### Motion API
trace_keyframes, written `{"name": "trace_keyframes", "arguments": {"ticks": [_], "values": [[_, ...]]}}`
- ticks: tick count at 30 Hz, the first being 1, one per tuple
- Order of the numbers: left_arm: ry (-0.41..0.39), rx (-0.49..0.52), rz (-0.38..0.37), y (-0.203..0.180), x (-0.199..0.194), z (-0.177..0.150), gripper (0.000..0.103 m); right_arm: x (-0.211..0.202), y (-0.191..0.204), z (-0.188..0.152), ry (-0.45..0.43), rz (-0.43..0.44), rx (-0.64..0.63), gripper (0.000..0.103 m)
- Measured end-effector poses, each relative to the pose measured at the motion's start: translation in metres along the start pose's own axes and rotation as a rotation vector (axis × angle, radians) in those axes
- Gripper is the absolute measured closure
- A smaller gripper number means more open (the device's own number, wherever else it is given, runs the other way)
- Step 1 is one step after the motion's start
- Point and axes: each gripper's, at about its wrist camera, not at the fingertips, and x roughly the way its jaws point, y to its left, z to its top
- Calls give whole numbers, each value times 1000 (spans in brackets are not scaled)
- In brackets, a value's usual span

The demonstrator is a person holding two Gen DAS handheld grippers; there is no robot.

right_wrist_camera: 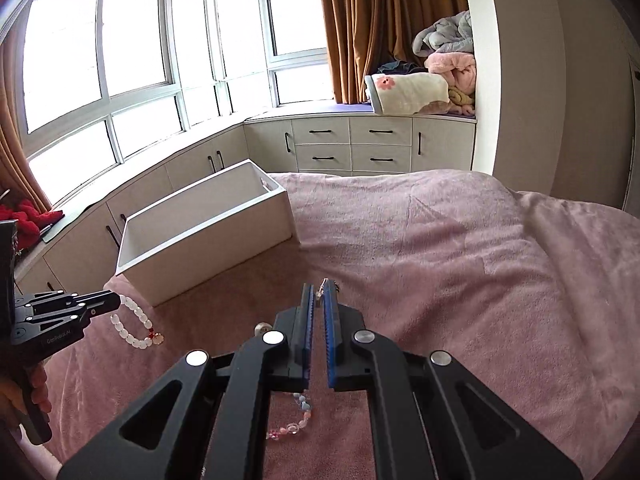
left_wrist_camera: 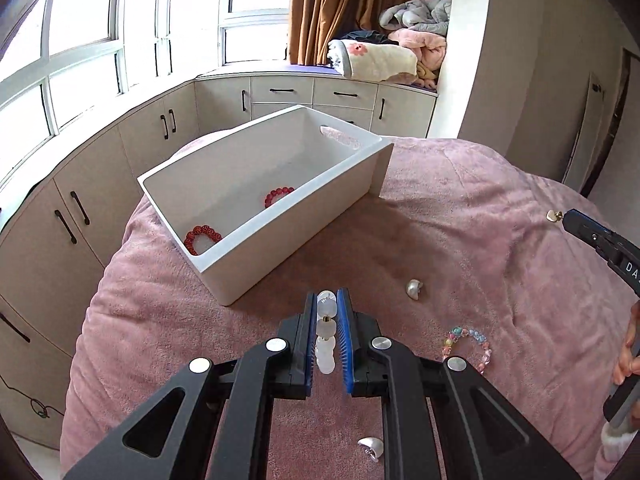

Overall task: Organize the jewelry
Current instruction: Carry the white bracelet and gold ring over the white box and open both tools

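My left gripper is shut on a white bead bracelet, which stands upright between the blue pads above the pink blanket. From the right wrist view, that bracelet hangs in a loop from the left gripper. My right gripper is shut on a small gold earring at its tips. From the left wrist view, the earring pokes out of the right gripper at the far right. The white box lies ahead, with two red bracelets inside.
On the pink blanket lie a pearly shell-shaped earring, a pastel bead bracelet and a silver earring. Cabinets and windows run behind the bed. Folded bedding is piled on the window seat.
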Motion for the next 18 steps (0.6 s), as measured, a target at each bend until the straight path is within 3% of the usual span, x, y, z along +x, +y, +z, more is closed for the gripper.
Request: {"name": "trace_keyframes", "arguments": {"ticks": [4,10,18], "values": [[-24,-34,0,18,-5,32,88,3,23,43,-55,15,-65,97],[-60,2,42,32,-5,87,88,19,64,100,-106,63,-150,97],[-86,3,94,56,16,146,88,77,112,144,-83,145,-178,97]]}}
